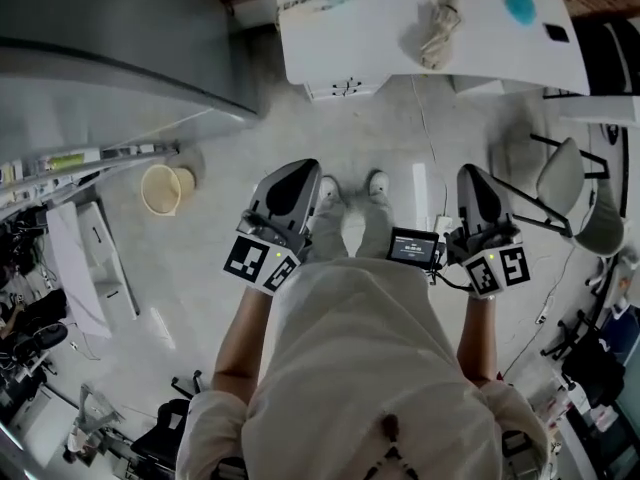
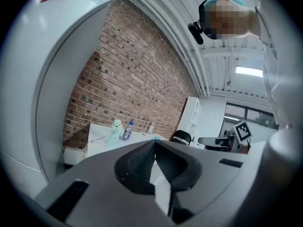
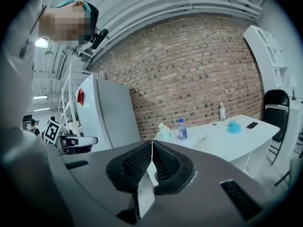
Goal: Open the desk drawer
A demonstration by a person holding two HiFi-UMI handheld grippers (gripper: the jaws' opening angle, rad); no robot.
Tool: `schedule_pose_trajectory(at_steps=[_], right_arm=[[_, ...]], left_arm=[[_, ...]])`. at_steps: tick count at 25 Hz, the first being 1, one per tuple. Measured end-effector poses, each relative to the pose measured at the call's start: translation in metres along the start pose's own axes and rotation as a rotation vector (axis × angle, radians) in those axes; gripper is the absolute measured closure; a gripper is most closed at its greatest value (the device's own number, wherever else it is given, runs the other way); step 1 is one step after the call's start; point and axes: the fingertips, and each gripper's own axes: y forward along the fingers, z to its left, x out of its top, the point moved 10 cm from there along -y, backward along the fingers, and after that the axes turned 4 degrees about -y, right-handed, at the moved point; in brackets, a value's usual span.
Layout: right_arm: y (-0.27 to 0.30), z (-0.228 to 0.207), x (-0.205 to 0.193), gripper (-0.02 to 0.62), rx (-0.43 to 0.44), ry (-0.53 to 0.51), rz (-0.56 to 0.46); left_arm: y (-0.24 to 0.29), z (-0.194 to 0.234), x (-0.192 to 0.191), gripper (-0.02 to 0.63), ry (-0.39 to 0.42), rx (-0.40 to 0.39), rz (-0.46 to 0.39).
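The white desk (image 1: 400, 48) stands ahead of me at the top of the head view, and a white drawer unit (image 1: 345, 89) peeks out under its near edge. Both grippers are held in front of my body, well short of the desk. My left gripper (image 1: 300, 168) is shut with nothing between its pads. My right gripper (image 1: 470, 173) is also shut and empty. In the left gripper view the closed gripper (image 2: 155, 142) points toward the desk (image 2: 102, 135). The right gripper (image 3: 152, 144) faces the desk (image 3: 232, 138) from farther right.
A large white fridge (image 1: 100, 48) fills the left. A beige bucket (image 1: 165, 188) sits on the floor beside it. Chairs (image 1: 570, 183) stand at the right. On the desk lie a crumpled cloth (image 1: 436, 28), a teal object (image 1: 519, 3), a phone (image 1: 556, 33) and bottles (image 3: 182, 129).
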Motion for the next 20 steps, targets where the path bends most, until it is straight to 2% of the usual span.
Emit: schedule_pose_trajectory(at_steps=[10, 13, 20], right_arm=[[0.077, -0.077, -0.043, 0.568, 0.161, 0.004, 0.135], [0.096, -0.101, -0.060, 0.568, 0.193, 0.017, 0.167], [0.144, -0.127, -0.121, 0.568, 0.257, -0.001, 0.234]], left_arm=[[0.058, 0.020, -0.038, 0.598, -0.002, 0.134, 0.013], [0.077, 0.025, -0.061, 0.598, -0.004, 0.152, 0.022], [0.108, 0.050, -0.134, 0.598, -0.006, 0.149, 0.133]])
